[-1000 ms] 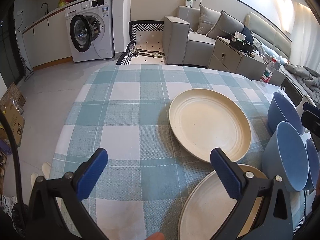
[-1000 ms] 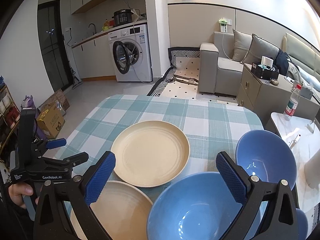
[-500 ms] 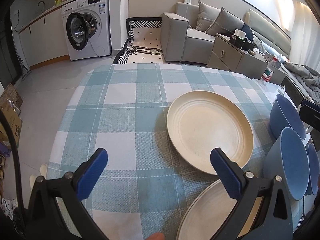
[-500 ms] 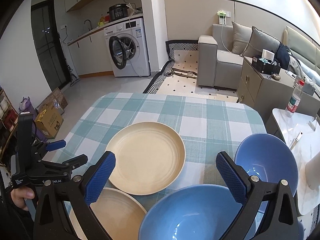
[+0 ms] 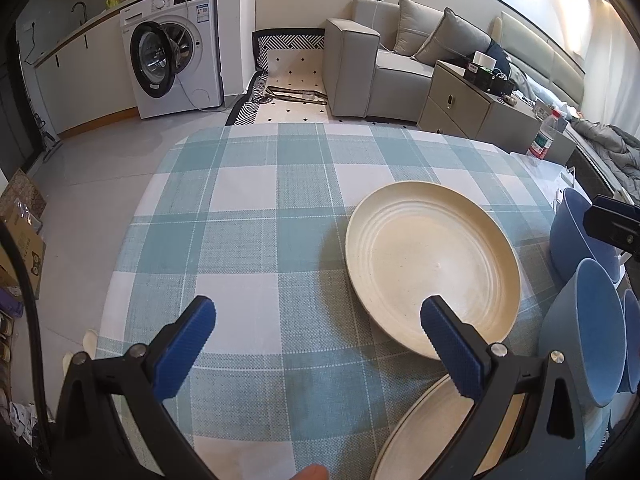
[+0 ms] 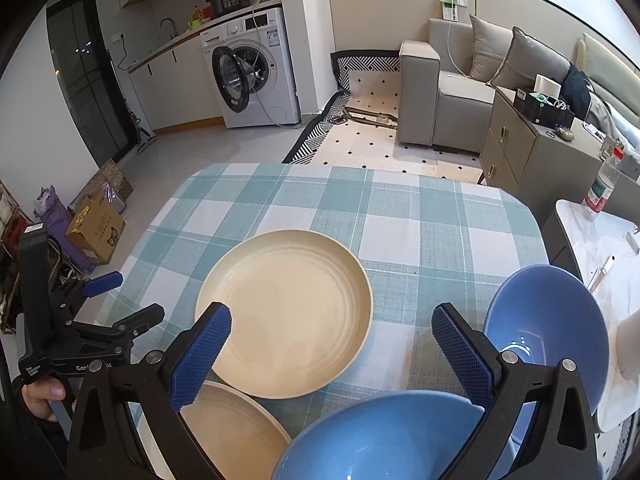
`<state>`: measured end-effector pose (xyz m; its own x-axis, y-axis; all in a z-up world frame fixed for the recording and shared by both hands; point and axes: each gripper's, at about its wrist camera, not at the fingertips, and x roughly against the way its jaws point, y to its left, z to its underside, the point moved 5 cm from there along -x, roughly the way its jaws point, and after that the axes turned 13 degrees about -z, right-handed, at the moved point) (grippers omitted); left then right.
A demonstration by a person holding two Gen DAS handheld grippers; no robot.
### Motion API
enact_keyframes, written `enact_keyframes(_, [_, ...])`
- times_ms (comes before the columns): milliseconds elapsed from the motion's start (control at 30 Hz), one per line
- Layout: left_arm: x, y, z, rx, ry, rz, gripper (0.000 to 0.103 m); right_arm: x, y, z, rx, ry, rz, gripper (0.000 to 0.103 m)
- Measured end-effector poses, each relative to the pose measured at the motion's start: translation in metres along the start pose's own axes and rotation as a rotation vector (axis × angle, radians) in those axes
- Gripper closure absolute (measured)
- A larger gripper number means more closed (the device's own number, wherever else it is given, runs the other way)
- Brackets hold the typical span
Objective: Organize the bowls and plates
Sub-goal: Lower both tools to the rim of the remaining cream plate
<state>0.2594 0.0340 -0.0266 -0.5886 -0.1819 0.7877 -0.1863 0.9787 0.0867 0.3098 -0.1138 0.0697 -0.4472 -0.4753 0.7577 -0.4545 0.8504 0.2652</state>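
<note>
Two cream plates lie on the checked tablecloth: a far plate and a near plate. Blue bowls stand on the right: a far bowl and a near bowl. A third bowl's rim shows at the right edge. My left gripper is open and empty above the cloth, left of the plates. My right gripper is open and empty above the near bowl and far plate. The left gripper also shows in the right wrist view.
The table has a rounded far edge. Beyond it are a washing machine, a grey sofa and a cabinet. A white side table with a bottle stands at the right. Boxes sit on the floor left.
Both grippers have drawn back and risen slightly, so the plates and bowls sit lower in view. Both stay open and empty. The dishes have not moved.
</note>
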Motion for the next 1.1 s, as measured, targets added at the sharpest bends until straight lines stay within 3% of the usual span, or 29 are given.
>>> enact_keyframes(600, [-0.027, -0.004, -0.002, -0.004, 0.055, -0.012, 0.000, -0.037, -0.029, -0.007, -0.040, 0.126, 0.017, 0.001])
enact_keyframes(1100, [-0.030, -0.011, -0.008, -0.009, 0.055, -0.014, 0.000, -0.058, -0.044, -0.011, -0.060, 0.212, -0.003, 0.001])
